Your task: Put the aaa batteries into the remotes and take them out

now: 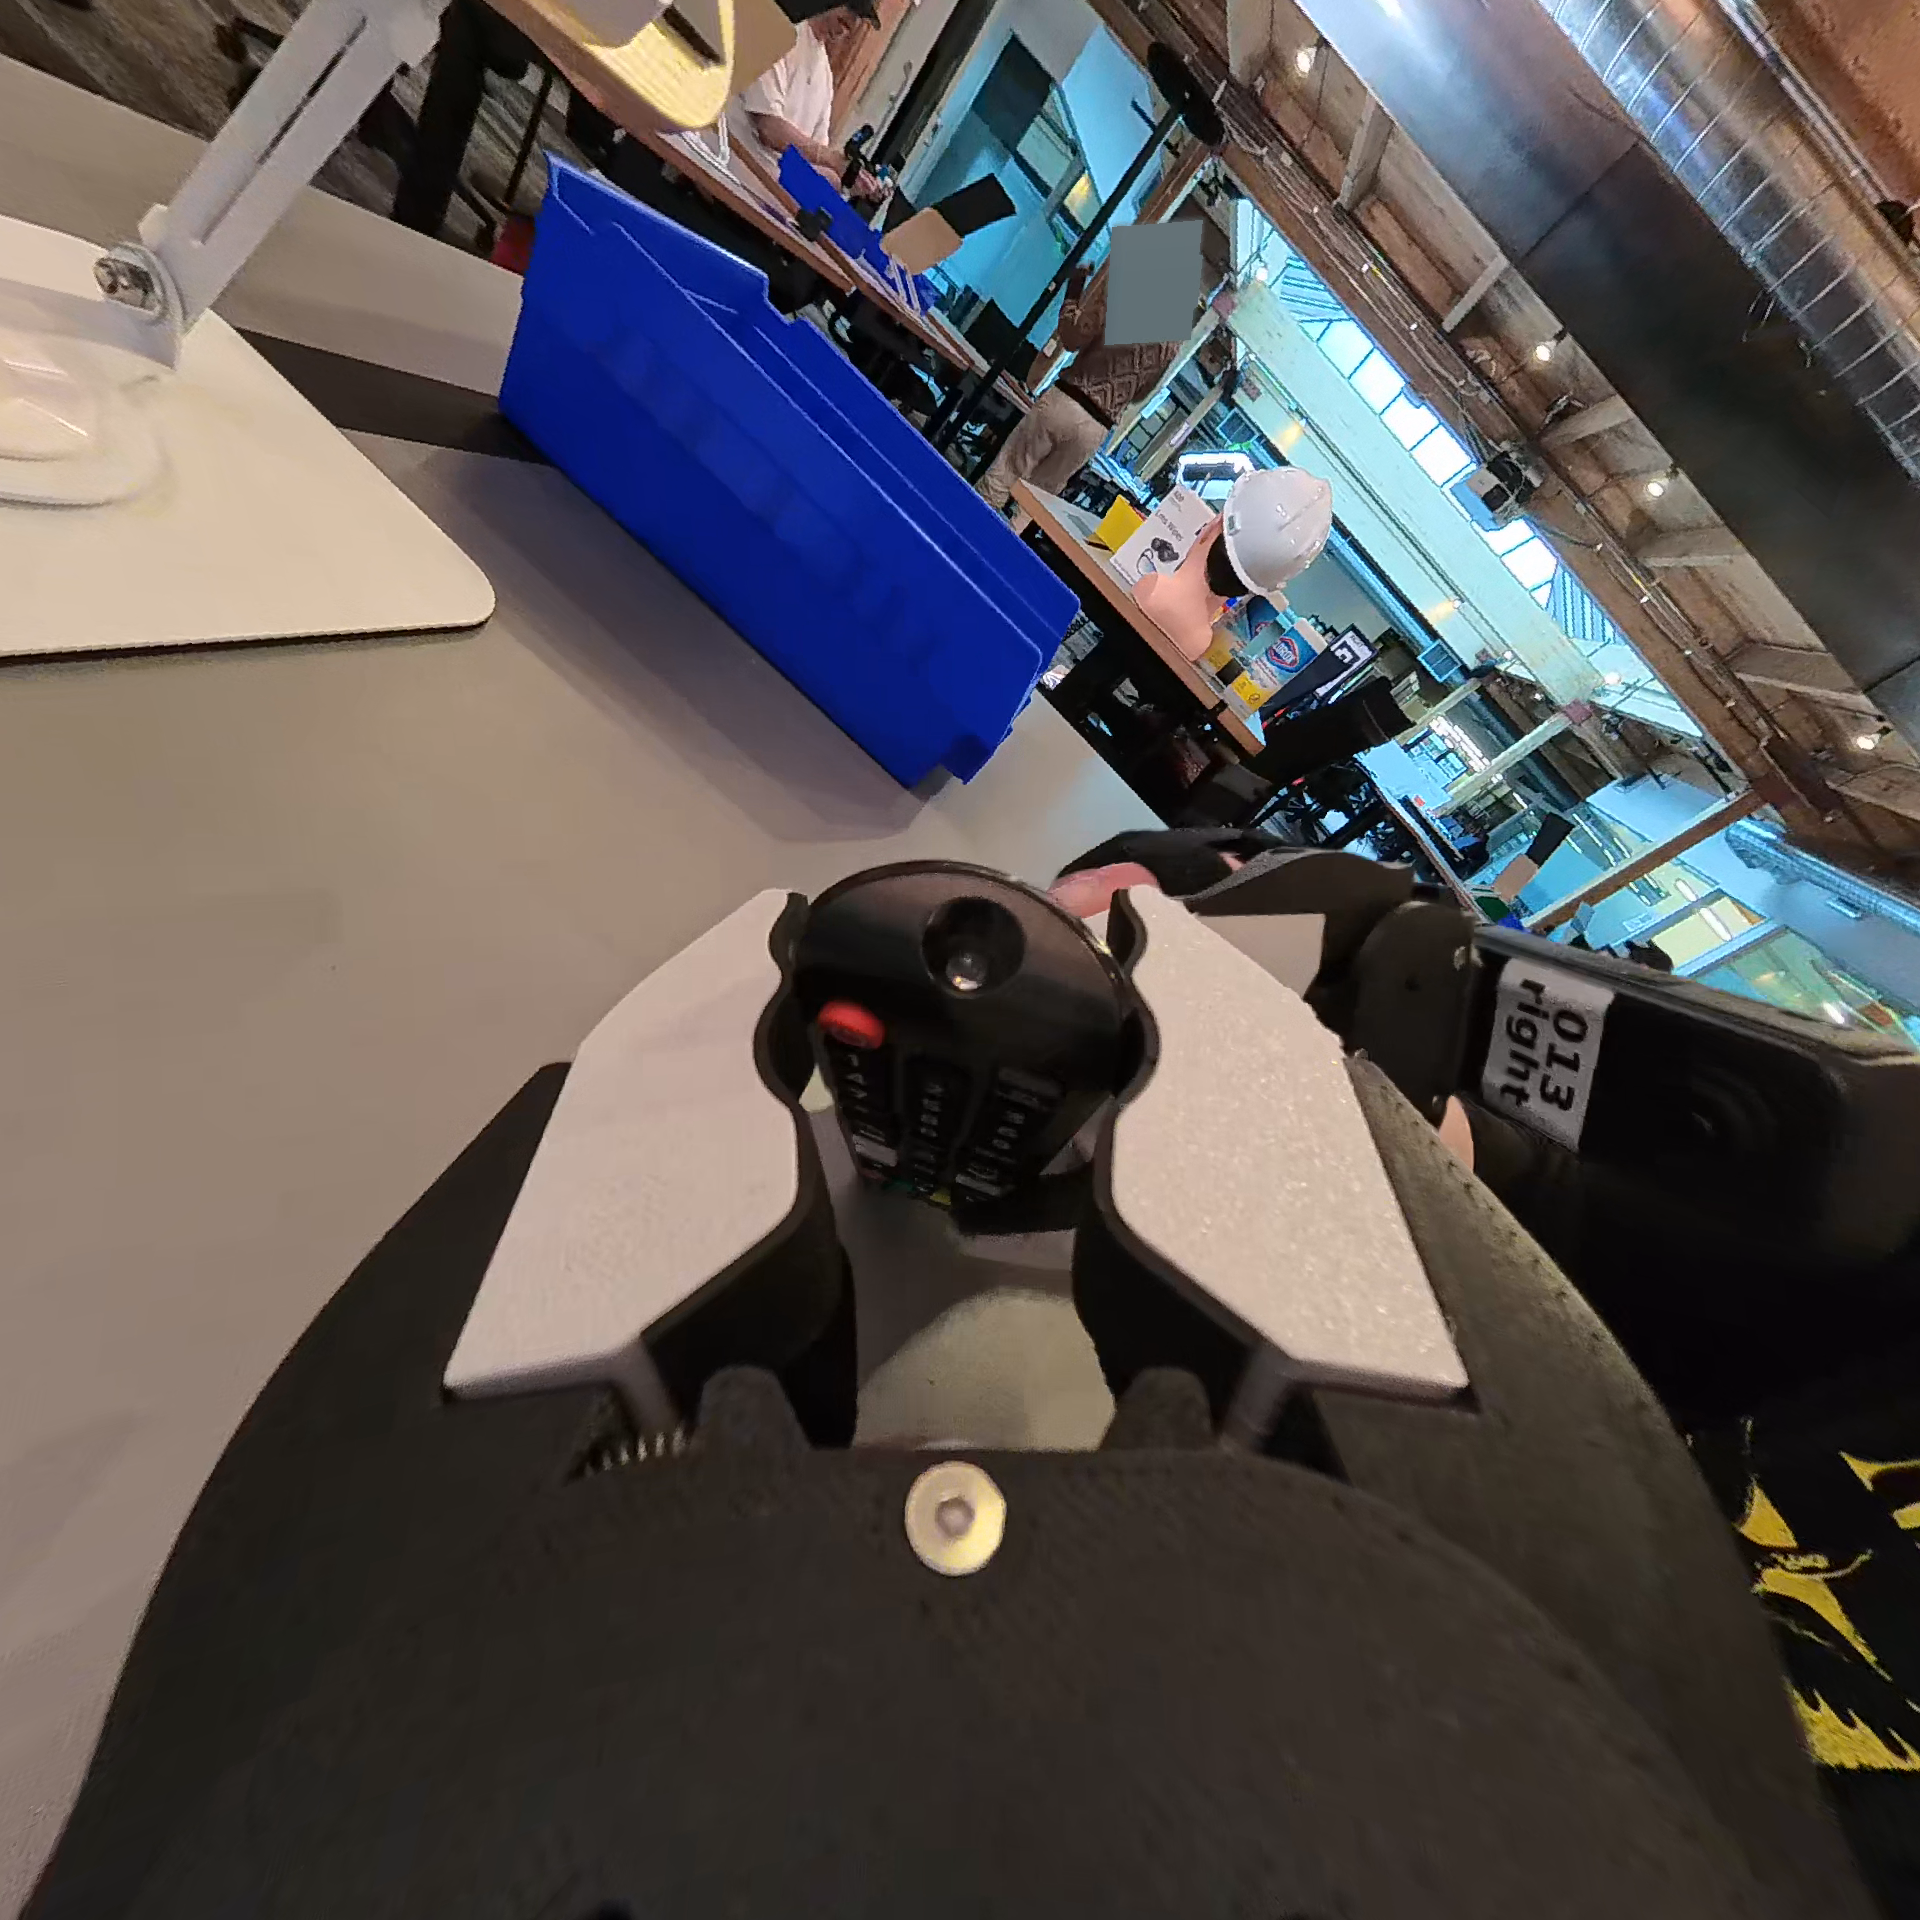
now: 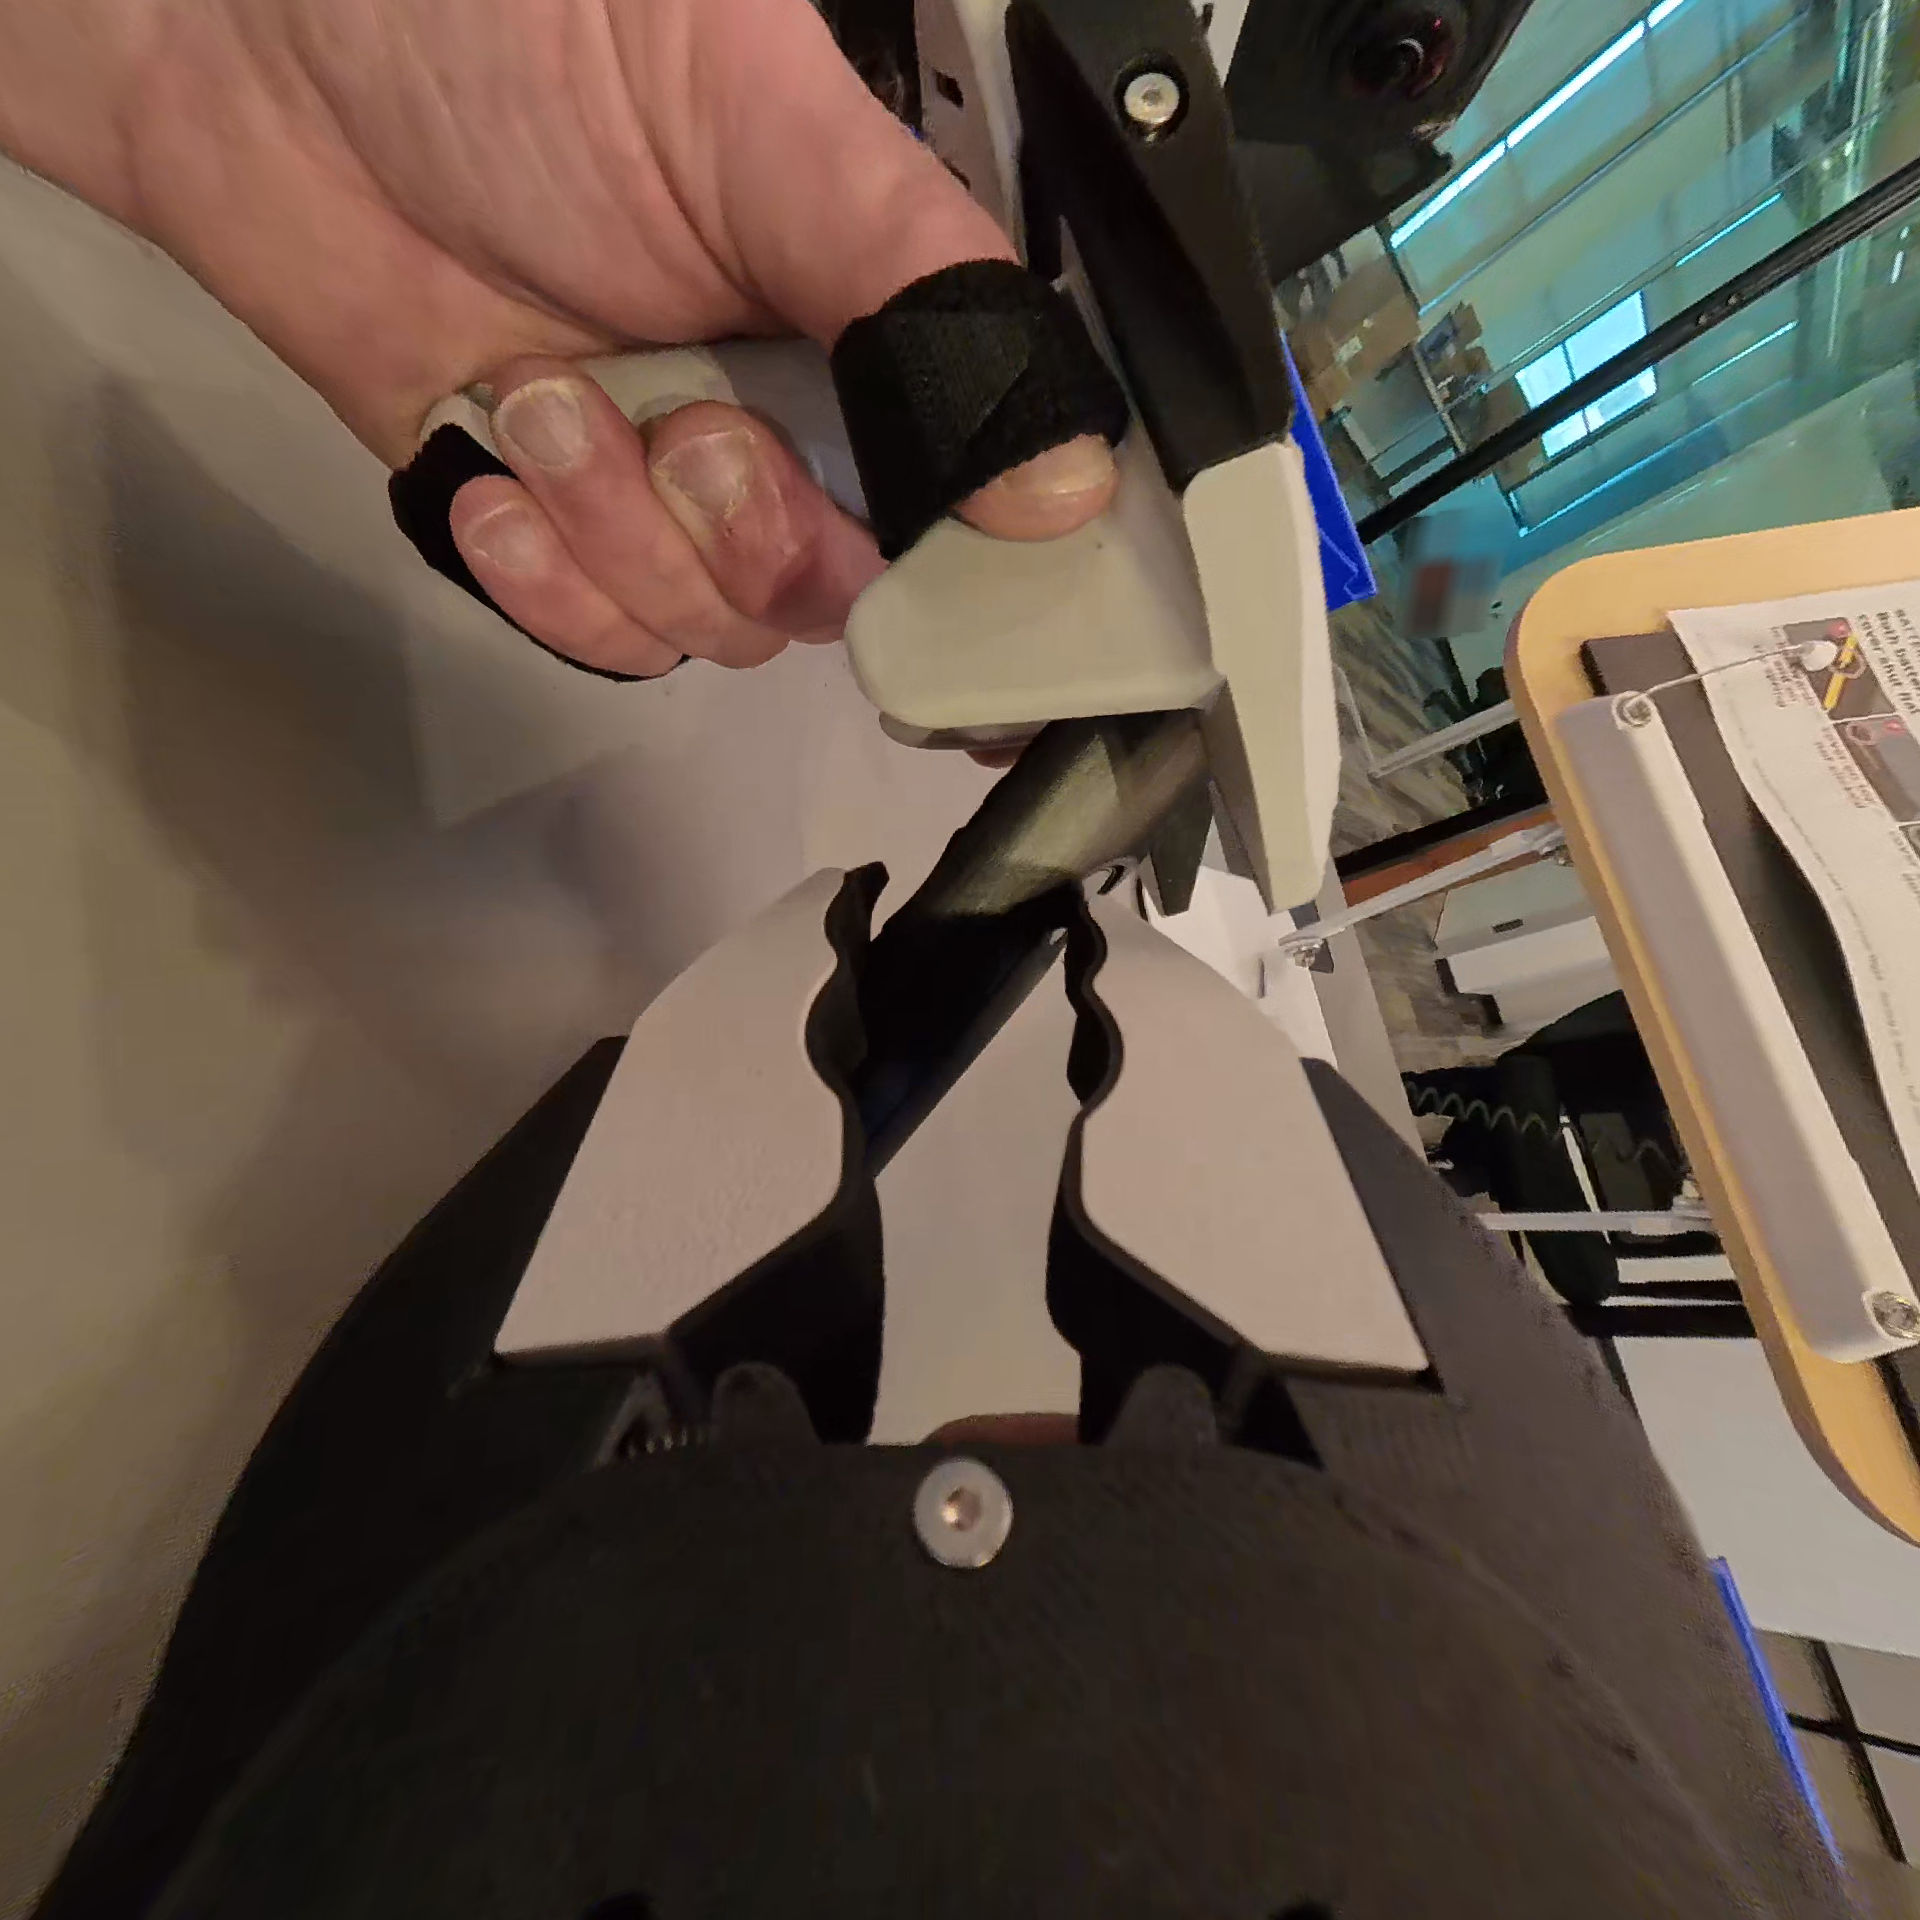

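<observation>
The left tongs [image 1: 951, 997] are closed on a black plastic remote control [image 1: 956, 1029], their grey fingers pressing its two long sides near the top end. The remote is held up above the grey worktop [image 1: 312, 883], its rounded head pointing away from the camera. On that head sits a small round emitter window, and below it a red oval button at one corner, then rows of dark keys with pale markings and a few coloured keys at the lower edge of what shows. The rest of its body is hidden between the fingers.

Just past the remote in the left wrist view, the right tongs' black body [image 1: 1538, 1049] comes in from the right, with a white sticker on it and a gloved hand around it.

In the right wrist view, the right tongs [image 2: 961, 935] are narrowed onto a dark, smooth, slanted piece [image 2: 1039, 831] that runs up toward the left tongs; whether this is the remote's back or its cover cannot be told. A bare hand [image 2: 499, 260] with black finger straps grips the left tongs' pale grey handle.

A blue plastic bin [image 1: 769, 499] stands on the worktop behind, well apart from the remote, and a white stand base [image 1: 208, 499] lies to its left.
</observation>
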`<act>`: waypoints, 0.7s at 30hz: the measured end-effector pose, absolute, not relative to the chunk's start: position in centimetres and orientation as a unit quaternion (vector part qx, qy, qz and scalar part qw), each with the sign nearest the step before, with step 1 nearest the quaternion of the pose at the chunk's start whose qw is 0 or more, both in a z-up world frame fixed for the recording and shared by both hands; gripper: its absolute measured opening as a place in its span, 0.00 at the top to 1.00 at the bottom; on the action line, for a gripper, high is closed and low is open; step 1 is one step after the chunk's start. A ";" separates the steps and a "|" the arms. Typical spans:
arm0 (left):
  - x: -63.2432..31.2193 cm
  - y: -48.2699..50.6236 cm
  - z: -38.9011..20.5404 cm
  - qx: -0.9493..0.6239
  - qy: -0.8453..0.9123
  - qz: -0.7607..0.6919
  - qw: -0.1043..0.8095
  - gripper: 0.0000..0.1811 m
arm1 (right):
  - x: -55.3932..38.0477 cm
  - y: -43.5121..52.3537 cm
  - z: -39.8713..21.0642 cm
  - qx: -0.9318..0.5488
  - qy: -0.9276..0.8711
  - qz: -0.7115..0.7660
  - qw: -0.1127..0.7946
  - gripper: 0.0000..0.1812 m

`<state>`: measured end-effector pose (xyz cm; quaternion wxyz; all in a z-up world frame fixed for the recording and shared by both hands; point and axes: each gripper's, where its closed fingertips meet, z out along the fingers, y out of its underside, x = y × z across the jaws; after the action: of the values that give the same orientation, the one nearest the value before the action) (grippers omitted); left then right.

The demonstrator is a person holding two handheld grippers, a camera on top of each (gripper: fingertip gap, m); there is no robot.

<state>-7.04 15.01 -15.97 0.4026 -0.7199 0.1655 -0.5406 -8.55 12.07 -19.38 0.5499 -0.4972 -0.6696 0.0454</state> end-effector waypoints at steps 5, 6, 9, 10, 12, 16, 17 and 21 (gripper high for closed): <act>-7.0 15.3 -16.8 -0.722 0.146 -0.545 0.401 0.70 | -8.3 12.5 -20.0 -0.508 -0.669 0.036 0.540 0.82; -6.9 15.4 -16.7 -0.721 0.143 -0.546 0.403 0.70 | -8.2 12.5 -19.9 -0.514 -0.663 0.037 0.543 0.83; -6.7 15.4 -16.6 -0.726 0.158 -0.534 0.404 0.70 | -8.0 12.6 -19.7 -0.512 -0.661 0.034 0.547 0.83; -6.6 15.4 -16.5 -0.726 0.160 -0.532 0.406 0.70 | -7.9 12.6 -19.7 -0.512 -0.663 0.034 0.545 0.83; -6.4 15.5 -16.3 -0.725 0.161 -0.531 0.408 0.71 | -7.7 12.6 -19.6 -0.512 -0.664 0.035 0.543 0.82; -5.9 15.7 -16.0 -0.726 0.168 -0.526 0.411 0.71 | -7.3 12.6 -19.6 -0.514 -0.668 0.035 0.537 0.81; -5.8 15.8 -15.9 -0.726 0.169 -0.526 0.410 0.71 | -7.2 12.7 -19.6 -0.516 -0.667 0.032 0.537 0.81; -6.0 16.6 -15.9 -0.727 0.149 -0.528 0.414 0.71 | -6.2 12.7 -20.6 -0.522 -0.671 0.016 0.525 0.80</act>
<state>-6.02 16.59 -15.89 0.4136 -0.7268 0.1489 -0.5278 -6.21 12.68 -20.62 0.5253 -0.5224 -0.6715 0.0161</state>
